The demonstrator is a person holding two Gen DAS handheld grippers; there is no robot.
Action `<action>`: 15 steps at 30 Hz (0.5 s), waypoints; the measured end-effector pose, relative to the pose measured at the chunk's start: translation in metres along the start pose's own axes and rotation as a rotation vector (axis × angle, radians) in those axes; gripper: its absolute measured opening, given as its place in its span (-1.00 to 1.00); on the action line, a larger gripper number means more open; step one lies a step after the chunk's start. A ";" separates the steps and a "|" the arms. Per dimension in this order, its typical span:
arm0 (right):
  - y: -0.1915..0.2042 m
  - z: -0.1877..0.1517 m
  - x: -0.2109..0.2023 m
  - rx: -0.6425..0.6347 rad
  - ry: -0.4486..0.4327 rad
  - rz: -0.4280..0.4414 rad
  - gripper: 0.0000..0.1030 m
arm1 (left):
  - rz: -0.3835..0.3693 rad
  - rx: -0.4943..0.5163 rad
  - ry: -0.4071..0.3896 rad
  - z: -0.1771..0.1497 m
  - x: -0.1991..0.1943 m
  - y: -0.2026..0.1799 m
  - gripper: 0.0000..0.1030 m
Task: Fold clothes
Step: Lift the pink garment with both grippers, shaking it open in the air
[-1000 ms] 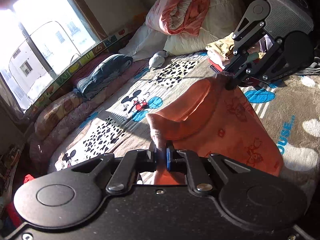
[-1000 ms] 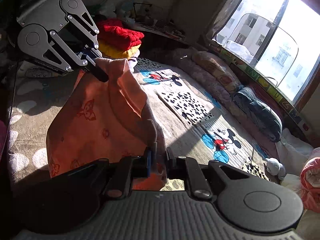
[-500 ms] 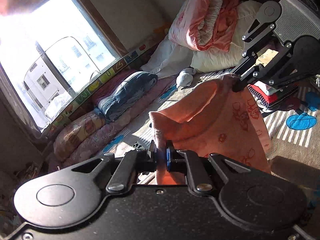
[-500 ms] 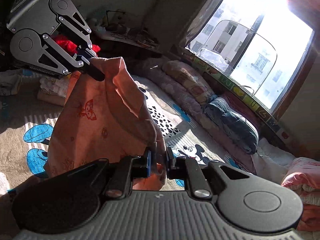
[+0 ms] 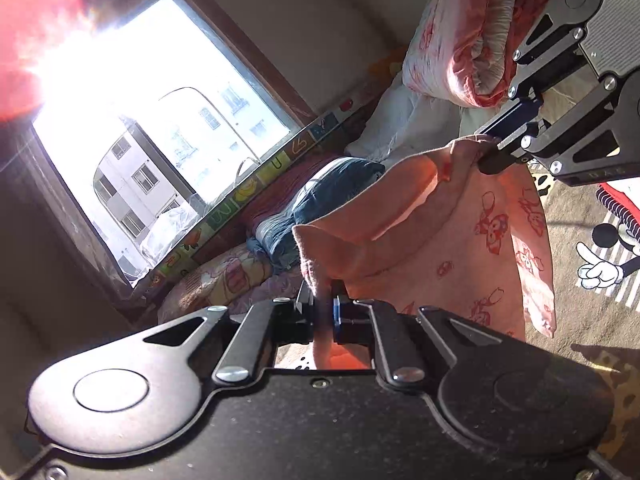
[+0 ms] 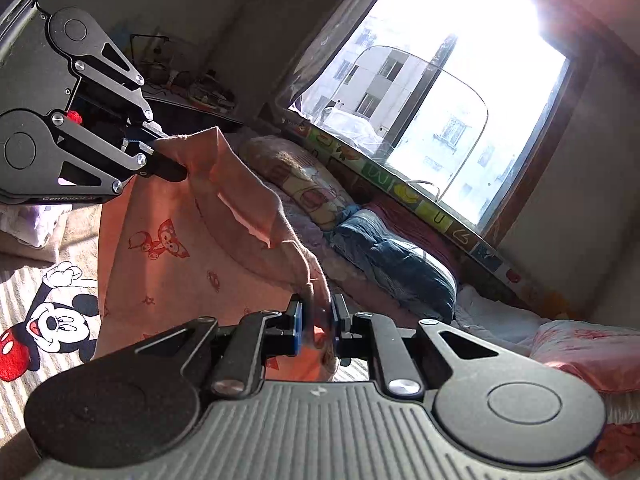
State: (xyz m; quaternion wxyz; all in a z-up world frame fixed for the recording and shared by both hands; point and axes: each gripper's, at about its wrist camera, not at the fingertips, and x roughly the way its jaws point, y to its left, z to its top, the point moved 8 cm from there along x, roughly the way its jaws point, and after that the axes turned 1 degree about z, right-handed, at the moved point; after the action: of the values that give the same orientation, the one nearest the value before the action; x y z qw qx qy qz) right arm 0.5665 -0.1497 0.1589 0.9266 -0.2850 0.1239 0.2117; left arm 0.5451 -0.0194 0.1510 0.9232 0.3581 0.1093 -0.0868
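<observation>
- Left gripper (image 5: 323,314) is pinching one top corner of the cloth (image 5: 460,248).
- Right gripper (image 6: 318,322) is clamping the other corner.
- Cloth is hanging between them above the bed (image 6: 24,292).

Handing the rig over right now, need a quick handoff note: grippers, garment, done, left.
Left gripper: shut on one top corner of the orange garment.
Right gripper: shut on the other top corner.
Garment: hangs between the two, top edge sagging, held up over the Mickey blanket.
Done: picked up and spread. No fold visible yet.
Left: lay it flat on the blanket, fold, set it aside.
</observation>
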 end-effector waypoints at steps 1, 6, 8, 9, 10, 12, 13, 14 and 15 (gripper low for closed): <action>0.010 -0.012 0.000 -0.026 0.011 0.018 -0.70 | -0.004 0.016 -0.001 -0.007 0.000 -0.006 -0.86; 0.076 -0.066 -0.022 -0.168 0.069 0.118 -0.71 | -0.068 0.064 -0.011 -0.049 -0.022 -0.046 -0.86; 0.103 -0.083 -0.037 -0.219 0.080 0.159 -0.71 | -0.097 0.083 -0.019 -0.062 -0.040 -0.060 -0.86; 0.114 -0.089 -0.046 -0.232 0.081 0.176 -0.71 | -0.108 0.094 -0.023 -0.068 -0.049 -0.066 -0.86; 0.123 -0.094 -0.055 -0.240 0.083 0.191 -0.71 | -0.118 0.097 -0.025 -0.073 -0.057 -0.071 -0.86; 0.142 -0.103 -0.074 -0.265 0.088 0.209 -0.71 | -0.139 0.111 -0.028 -0.084 -0.073 -0.083 -0.86; 0.151 -0.107 -0.083 -0.273 0.093 0.218 -0.71 | -0.147 0.129 -0.024 -0.090 -0.080 -0.090 -0.86; 0.160 -0.111 -0.091 -0.278 0.099 0.228 -0.71 | -0.156 0.147 -0.019 -0.096 -0.086 -0.098 -0.86; 0.168 -0.117 -0.099 -0.285 0.107 0.236 -0.71 | -0.163 0.158 -0.016 -0.103 -0.093 -0.106 -0.86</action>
State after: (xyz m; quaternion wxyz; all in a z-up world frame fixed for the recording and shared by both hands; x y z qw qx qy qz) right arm 0.3895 -0.1237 0.0195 0.8377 -0.4078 0.1740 0.3187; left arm 0.4162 -0.0189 0.0328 0.8828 0.4191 0.1233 -0.1726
